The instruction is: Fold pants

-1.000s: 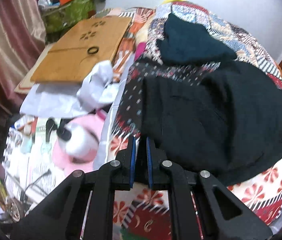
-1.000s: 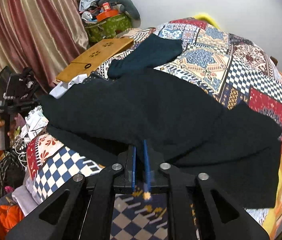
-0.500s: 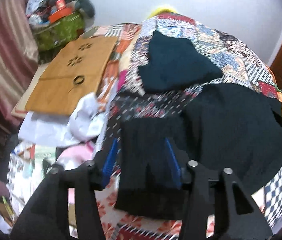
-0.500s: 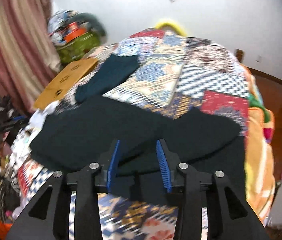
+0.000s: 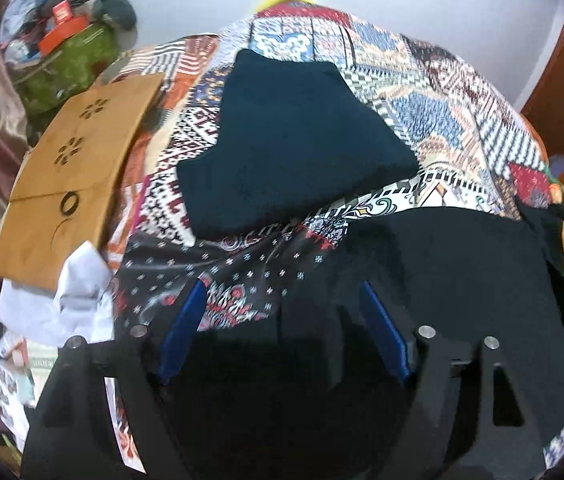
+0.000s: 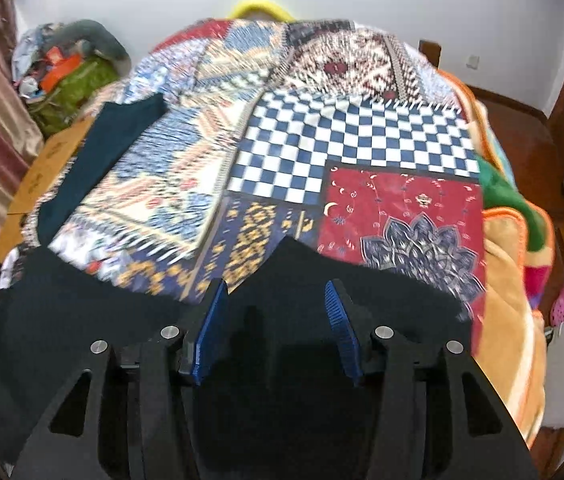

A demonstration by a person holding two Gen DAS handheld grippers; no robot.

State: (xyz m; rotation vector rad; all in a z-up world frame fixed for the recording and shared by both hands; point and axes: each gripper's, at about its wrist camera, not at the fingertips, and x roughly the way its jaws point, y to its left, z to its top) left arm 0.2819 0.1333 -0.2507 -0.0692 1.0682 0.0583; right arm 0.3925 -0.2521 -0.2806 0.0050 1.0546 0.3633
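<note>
Over the black pants (image 5: 442,264), both claws gape wide.

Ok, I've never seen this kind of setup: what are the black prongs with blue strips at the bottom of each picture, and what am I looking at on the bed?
There is no robot here. A person holds one two-finger gripper in each hand, and a fisheye camera on each looks forward along its fingers. One picture comes from the left gripper, the other from the right gripper; the blue strips are the finger pads. Both grippers are open and hold nothing. Under them lie the black pants, spread on a patchwork quilt that covers the bed. Further back on the quilt lies a second dark teal garment, which looks already folded. Beside the bed, on the left, are a brown board and a green bag among clutter.
</note>
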